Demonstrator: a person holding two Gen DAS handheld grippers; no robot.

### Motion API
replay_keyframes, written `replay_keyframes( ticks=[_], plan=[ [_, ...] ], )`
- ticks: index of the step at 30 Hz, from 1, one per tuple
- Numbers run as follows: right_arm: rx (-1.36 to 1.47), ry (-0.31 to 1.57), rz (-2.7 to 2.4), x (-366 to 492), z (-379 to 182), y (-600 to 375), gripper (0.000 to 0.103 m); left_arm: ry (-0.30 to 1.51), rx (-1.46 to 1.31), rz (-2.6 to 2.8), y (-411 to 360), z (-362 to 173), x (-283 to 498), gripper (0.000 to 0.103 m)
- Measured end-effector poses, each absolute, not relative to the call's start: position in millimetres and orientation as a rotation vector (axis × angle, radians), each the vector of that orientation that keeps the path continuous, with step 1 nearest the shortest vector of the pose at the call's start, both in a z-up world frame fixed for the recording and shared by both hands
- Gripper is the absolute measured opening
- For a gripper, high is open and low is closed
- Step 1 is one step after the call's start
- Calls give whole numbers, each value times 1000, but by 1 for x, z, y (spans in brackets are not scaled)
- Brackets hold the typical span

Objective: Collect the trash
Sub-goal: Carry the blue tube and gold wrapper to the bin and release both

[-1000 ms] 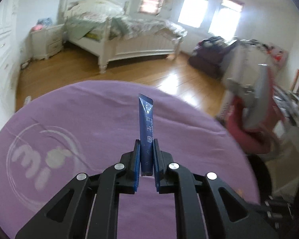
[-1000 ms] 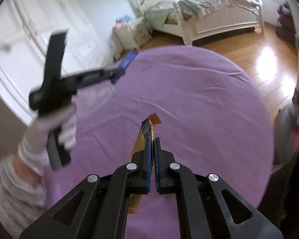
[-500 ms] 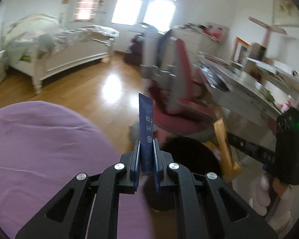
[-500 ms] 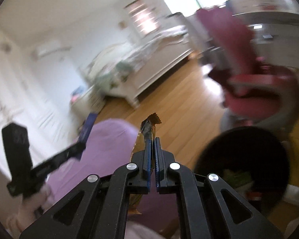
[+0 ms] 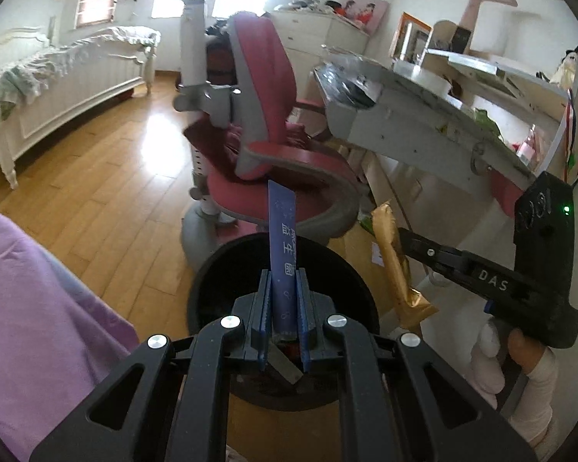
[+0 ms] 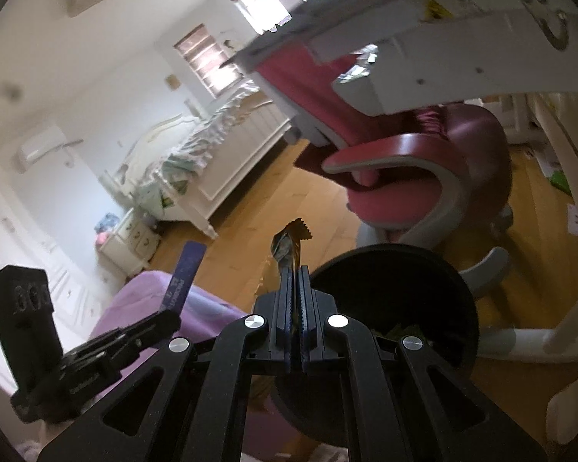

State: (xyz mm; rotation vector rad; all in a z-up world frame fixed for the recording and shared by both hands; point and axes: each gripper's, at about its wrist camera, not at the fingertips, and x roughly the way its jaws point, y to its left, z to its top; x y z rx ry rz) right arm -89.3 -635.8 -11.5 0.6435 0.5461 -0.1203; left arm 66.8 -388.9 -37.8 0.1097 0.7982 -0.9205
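My left gripper [image 5: 284, 281] grips an upright blue sachet [image 5: 283, 231] directly over a black round bin [image 5: 219, 292] on the floor; its jaws are just starting to open, with the sachet still pressed between the pads. My right gripper [image 6: 296, 273] is shut on a gold wrapper [image 6: 291, 240] at the bin's [image 6: 404, 269] left rim. In the left wrist view, the gold wrapper [image 5: 395, 265] hangs beside the bin's right edge. The right wrist view shows the blue sachet [image 6: 185, 277] at lower left. Some green scraps lie inside the bin.
A pink chair [image 5: 273, 123] stands just behind the bin, with a grey desk [image 5: 424, 115] to its right. A purple cloth [image 5: 38, 308] covers the surface at the left. A white bed [image 5: 57, 77] stands across the wooden floor. A gloved hand [image 5: 489, 358] holds the right gripper.
Both grippers swung away from the purple cloth to the black bin, each still carrying its wrapper. The chair and desk came into view.
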Motion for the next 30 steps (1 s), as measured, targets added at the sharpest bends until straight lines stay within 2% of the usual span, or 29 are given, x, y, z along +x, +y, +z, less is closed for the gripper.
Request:
replay_keyframes(
  ticks=[1, 2, 3, 4, 5, 6, 7, 9, 13, 16, 23, 30],
  plan=[
    [644, 549, -128, -90, -13, -637, 5, 800, 118, -927, -396, -40, 66, 18],
    [641, 556, -139, -91, -15, -638, 14, 806, 128, -932, -400, -42, 66, 22],
    [630, 568, -160, -89, -18, -641, 20, 812, 130, -935, -403, -43, 66, 42],
    [622, 575, -173, -93, -17, -640, 37, 818, 128, -934, -404, -44, 67, 73],
    [614, 581, -186, -95, -18, -640, 52, 807, 120, -930, -403, -43, 66, 83],
    [607, 581, -201, -96, -19, -641, 57, 776, 108, -925, -400, -40, 63, 87],
    [602, 579, -213, -99, -19, -640, 61, 755, 103, -925, -397, -38, 61, 87],
    [593, 577, -215, -103, -17, -636, 61, 737, 94, -935, -389, -31, 57, 87],
    [576, 568, -185, -104, -7, -618, 65, 695, 65, -875, -359, -10, 48, 96],
    [547, 563, -139, -98, 6, -593, 73, 649, 69, -774, -331, 7, 40, 97],
    [385, 566, 79, -65, 49, -484, 90, 554, 49, -436, -228, 38, 19, 98],
    [278, 558, 284, -36, 82, -368, 96, 502, -58, -201, -123, 48, 5, 98]
  ],
)
